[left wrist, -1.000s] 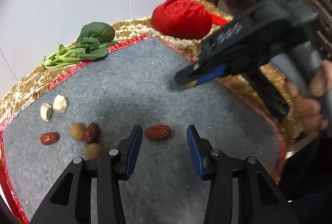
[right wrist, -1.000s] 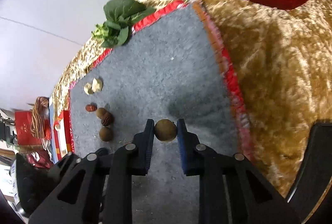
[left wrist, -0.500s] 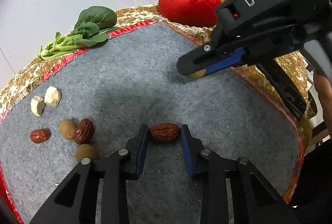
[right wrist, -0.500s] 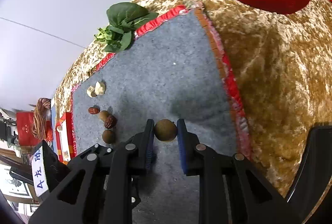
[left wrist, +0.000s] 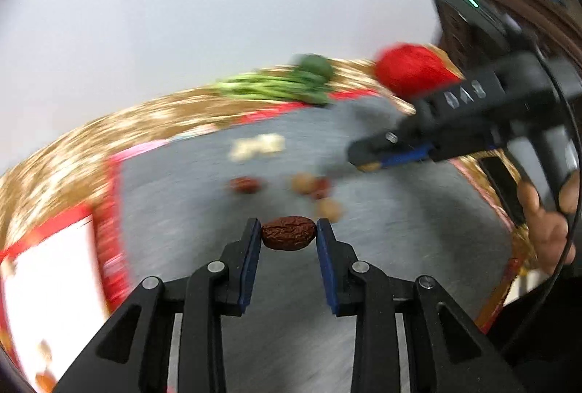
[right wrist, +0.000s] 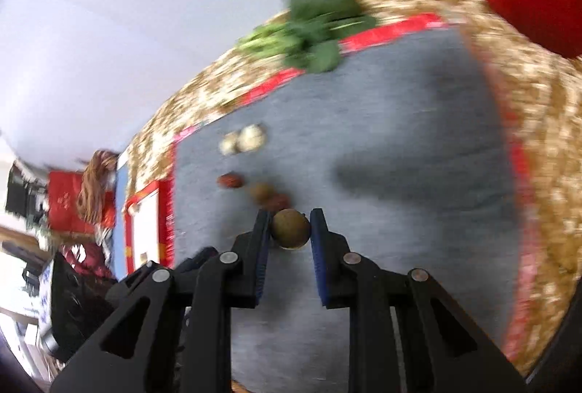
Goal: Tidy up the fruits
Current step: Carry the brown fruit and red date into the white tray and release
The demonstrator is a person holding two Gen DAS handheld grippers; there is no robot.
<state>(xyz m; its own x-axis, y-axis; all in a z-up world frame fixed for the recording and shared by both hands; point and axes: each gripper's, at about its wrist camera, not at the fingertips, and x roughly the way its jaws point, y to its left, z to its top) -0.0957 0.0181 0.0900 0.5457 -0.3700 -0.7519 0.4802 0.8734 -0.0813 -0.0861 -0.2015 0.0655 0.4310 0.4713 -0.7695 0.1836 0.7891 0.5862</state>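
Two claws pinch fruit, left claw [left wrist: 288,237] a red date [left wrist: 288,237], right claw [right wrist: 290,229] a brown fruit [right wrist: 291,228], above loose fruits [left wrist: 313,187].

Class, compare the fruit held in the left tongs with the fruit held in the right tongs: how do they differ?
The red date is dark red; the round fruit is brownish-green. The red date is wrinkled and oblong, gripped end to end; the round fruit is smooth and ball-shaped. Both are small and clamped between blue pads.
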